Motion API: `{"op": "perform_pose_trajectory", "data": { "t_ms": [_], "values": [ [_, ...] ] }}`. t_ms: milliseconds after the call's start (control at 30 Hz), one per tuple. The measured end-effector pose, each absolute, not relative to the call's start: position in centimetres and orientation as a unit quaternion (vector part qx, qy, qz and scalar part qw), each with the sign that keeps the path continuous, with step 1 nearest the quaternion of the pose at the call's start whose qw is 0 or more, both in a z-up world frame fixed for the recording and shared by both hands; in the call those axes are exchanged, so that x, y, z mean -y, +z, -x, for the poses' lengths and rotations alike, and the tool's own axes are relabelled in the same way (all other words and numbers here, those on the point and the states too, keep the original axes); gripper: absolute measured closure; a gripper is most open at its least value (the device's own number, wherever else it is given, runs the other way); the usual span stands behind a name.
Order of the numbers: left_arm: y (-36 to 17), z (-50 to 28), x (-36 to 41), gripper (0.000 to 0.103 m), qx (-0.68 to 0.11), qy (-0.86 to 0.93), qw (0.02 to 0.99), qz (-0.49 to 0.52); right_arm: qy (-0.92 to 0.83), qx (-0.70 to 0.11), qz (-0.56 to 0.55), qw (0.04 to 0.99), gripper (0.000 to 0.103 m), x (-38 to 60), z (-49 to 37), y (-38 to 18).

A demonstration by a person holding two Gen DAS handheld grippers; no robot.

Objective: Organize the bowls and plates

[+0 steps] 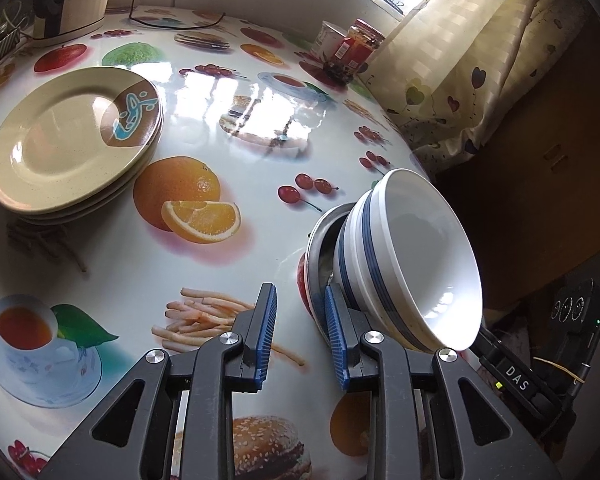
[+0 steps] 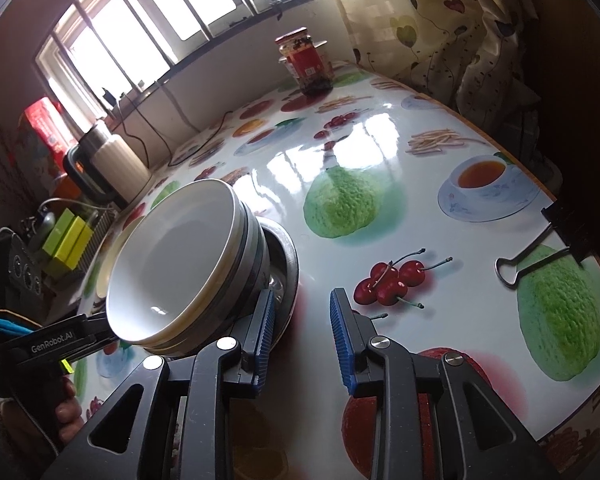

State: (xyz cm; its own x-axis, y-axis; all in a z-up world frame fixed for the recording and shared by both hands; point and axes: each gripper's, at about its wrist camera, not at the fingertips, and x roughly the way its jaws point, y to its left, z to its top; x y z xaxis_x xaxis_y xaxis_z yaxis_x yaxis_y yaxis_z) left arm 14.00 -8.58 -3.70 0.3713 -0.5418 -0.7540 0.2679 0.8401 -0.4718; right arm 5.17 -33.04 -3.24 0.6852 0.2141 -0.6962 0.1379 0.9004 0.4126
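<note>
Both grippers, left (image 1: 300,336) and right (image 2: 302,340), are standing slightly apart, gripping nothing, flanking the stacked bowls (image 1: 412,264); a careless nudge risks toppling them.

White blue-banded bowls (image 1: 416,264) are sitting nested in a metal dish (image 1: 320,240); beige plates (image 1: 72,140) are lying stacked well apart.

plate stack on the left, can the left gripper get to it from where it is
Probably yes: the left gripper is open and holds nothing, and only bare tablecloth lies between it and the plate stack.
</note>
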Motion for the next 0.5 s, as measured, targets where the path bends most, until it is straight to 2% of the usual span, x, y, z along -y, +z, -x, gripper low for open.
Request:
{"op": "perform_pose_trajectory", "data": {
  "t_ms": [300, 500],
  "values": [
    [-3.7, -13.9, 8.6, 0.077, -0.498, -0.249, 0.819, 0.140, 0.027, -0.395, -0.236, 0.888, 0.075, 33.1, -5.4, -3.6],
    [-4.0, -13.8, 8.6, 0.077, -0.495, -0.249, 0.820, 0.142, 0.045, -0.388, -0.284, 0.876, 0.075, 34.2, -5.3, -4.4]
  ]
}}
